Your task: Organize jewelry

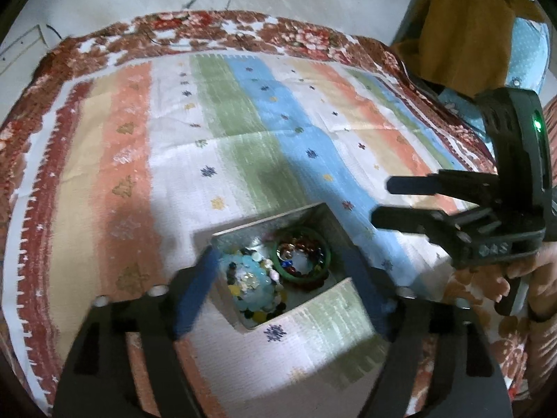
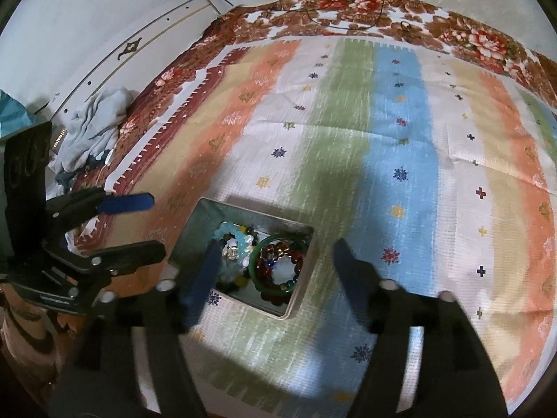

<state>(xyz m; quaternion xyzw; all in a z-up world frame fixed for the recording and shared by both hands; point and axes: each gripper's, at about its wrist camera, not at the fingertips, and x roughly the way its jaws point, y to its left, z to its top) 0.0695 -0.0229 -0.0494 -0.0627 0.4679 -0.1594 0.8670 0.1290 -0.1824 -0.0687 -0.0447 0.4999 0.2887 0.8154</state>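
A square metal tin [image 1: 323, 214] [image 2: 195, 219] sits on the striped cloth and holds jewelry: a green bangle [image 1: 325, 247] [image 2: 259, 249] around a dark red bead bracelet [image 1: 306, 244] [image 2: 275, 252], and light blue bead bracelets [image 1: 250, 278] [image 2: 231, 230] with mixed beads. My left gripper [image 1: 282, 278] [image 2: 156, 223] hovers open and empty over the tin, its fingers either side. My right gripper [image 2: 275, 268] [image 1: 379, 202] is also open and empty above the tin.
The striped cloth [image 1: 243, 139] [image 2: 383, 139] covers a floral blanket [image 1: 209, 24] [image 2: 348, 10] on a bed. A crumpled grey cloth [image 2: 94, 129] lies at the left edge. A person in mustard clothing [image 1: 470, 24] sits at the far right.
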